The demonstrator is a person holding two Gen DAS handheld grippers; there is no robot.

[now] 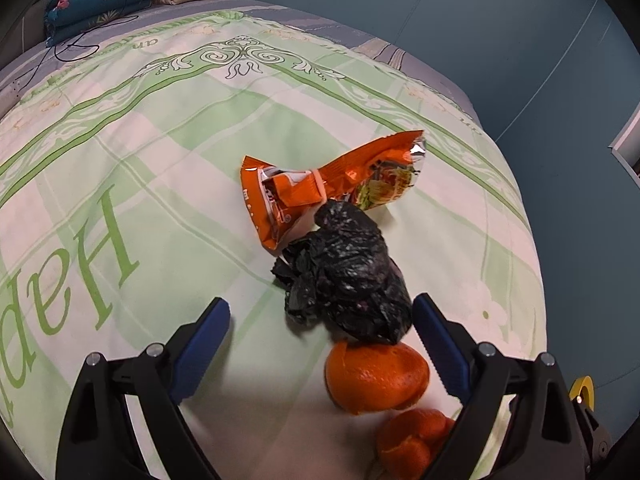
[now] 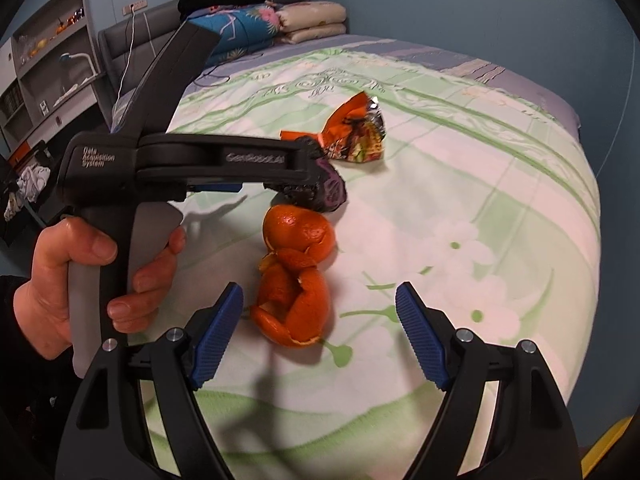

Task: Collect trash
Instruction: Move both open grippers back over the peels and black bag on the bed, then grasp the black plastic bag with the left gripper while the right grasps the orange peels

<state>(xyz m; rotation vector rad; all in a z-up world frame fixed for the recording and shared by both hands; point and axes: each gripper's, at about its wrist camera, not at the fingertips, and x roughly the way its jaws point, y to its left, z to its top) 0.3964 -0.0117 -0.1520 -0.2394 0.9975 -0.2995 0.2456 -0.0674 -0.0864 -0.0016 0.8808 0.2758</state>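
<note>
On the bed lie an orange snack wrapper [image 1: 328, 184], a crumpled black plastic bag [image 1: 352, 280] and two pieces of orange peel [image 1: 376, 376]. My left gripper [image 1: 320, 312] is open, its blue fingers on either side of the black bag, just above the bedspread. In the right wrist view the left gripper [image 2: 304, 172] reaches in from the left over the black bag [image 2: 332, 192], with the wrapper [image 2: 352, 132] behind it. My right gripper [image 2: 320, 296] is open, with the nearer peel [image 2: 292, 304] between its fingers, closer to the left one. The second peel [image 2: 300, 236] lies just beyond.
The bed has a green and white patterned bedspread [image 1: 120, 160]. Folded quilts [image 2: 272, 24] are stacked at the head of the bed. A shelf unit [image 2: 44, 48] stands against the wall on the left. The bed's right edge [image 1: 532, 240] drops to a blue floor.
</note>
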